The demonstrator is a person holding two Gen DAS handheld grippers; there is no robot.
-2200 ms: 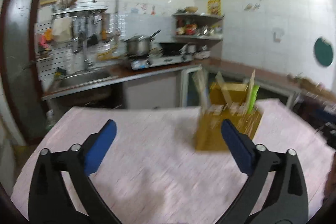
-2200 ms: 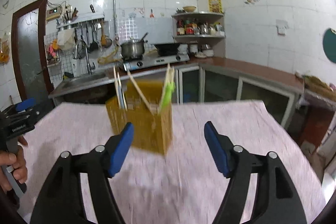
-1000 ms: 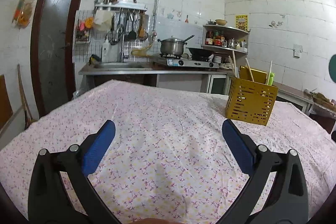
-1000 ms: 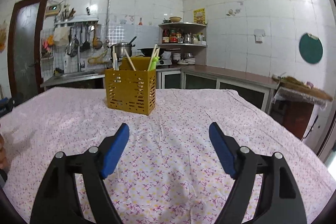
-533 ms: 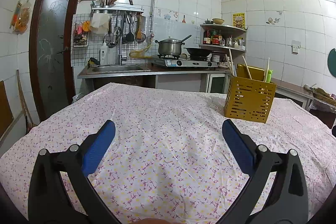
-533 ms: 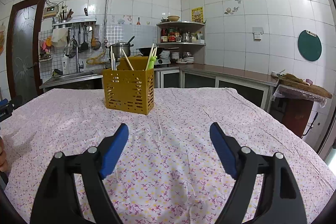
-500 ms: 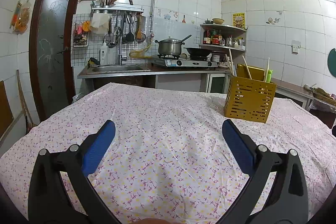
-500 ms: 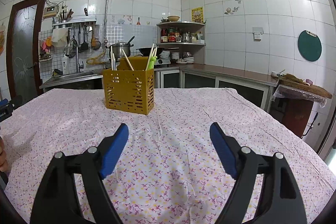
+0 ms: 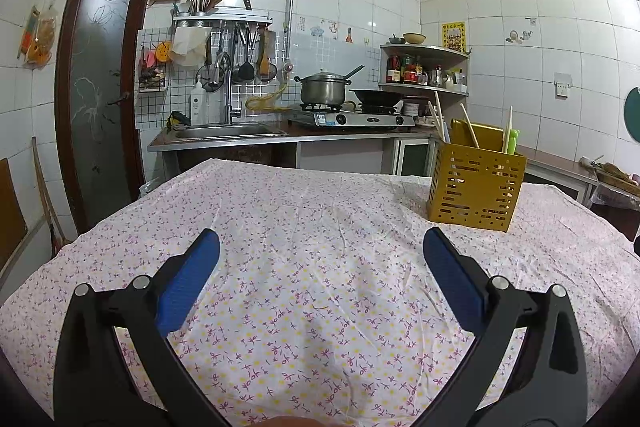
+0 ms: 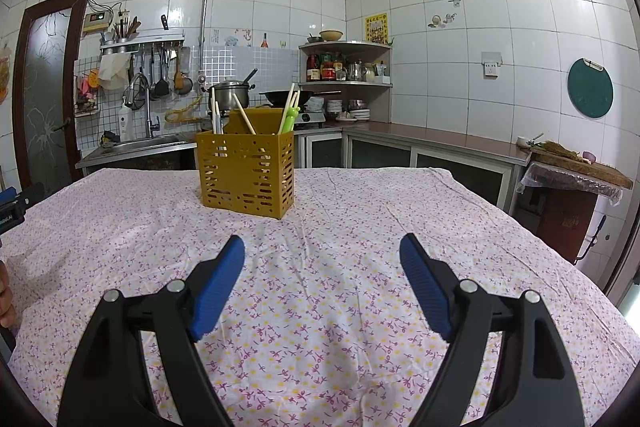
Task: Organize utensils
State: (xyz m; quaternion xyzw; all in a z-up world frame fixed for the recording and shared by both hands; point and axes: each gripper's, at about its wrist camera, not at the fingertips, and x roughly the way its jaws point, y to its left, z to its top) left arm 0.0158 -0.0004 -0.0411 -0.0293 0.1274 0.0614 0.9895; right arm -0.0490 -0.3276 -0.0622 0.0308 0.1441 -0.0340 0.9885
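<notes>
A yellow slotted utensil holder [image 10: 246,175] stands upright on the flowered tablecloth [image 10: 340,267], with chopsticks [image 10: 245,120] and a green-handled utensil [image 10: 289,119] sticking out of it. In the left wrist view the same holder [image 9: 474,187] is at the far right of the table. My left gripper [image 9: 320,249] is open over bare cloth, nothing between its blue pads. My right gripper [image 10: 322,251] is also open and empty, well short of the holder. The other gripper's tip [image 10: 12,207] shows at the left edge of the right wrist view.
Behind the table runs a counter with a sink [image 9: 228,131], a gas stove with a pot [image 9: 324,89] and a wok. A corner shelf [image 10: 346,67] holds jars. A door [image 9: 98,83] is at the left. A chopping block [image 10: 580,167] sits at the right.
Both views swung and blurred two seconds ago, then settled about a second ago. Over the last half second nothing moves; both grippers stay open and still.
</notes>
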